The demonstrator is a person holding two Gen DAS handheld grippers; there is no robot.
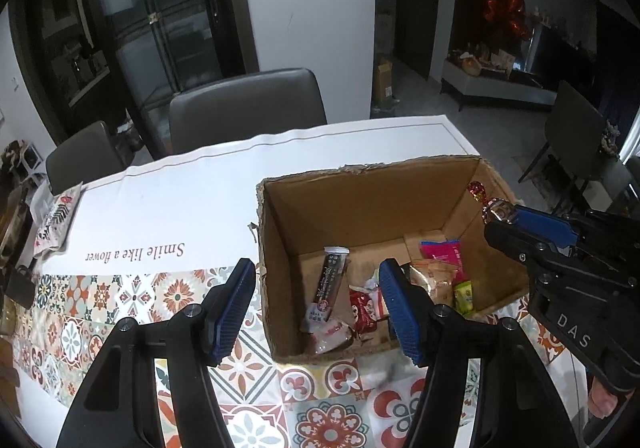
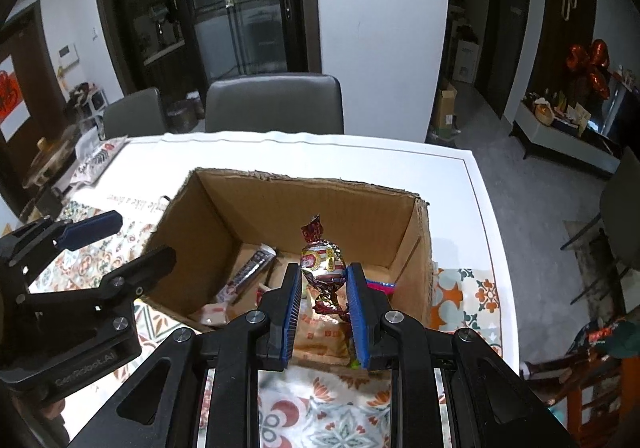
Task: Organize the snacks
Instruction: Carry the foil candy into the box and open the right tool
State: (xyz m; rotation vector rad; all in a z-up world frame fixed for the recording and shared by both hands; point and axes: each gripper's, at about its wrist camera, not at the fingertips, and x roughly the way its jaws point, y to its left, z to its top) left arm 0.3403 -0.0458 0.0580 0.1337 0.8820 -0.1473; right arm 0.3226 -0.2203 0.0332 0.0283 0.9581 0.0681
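Now right gripper (image 2: 324, 284) pinches candy (image 2: 322, 260) above box (image 2: 308, 204) rim; left gripper (image 1: 316, 288) empty.

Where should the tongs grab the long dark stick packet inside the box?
Take the dark stick packet across its narrow width near the upper end, coming from above through the open top of the cardboard box. It leans on other snacks with that end raised and clear; its lower end is crowded by the red wrapper.

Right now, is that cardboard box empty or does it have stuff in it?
Partly filled: the cardboard box has several snack packets on its floor.
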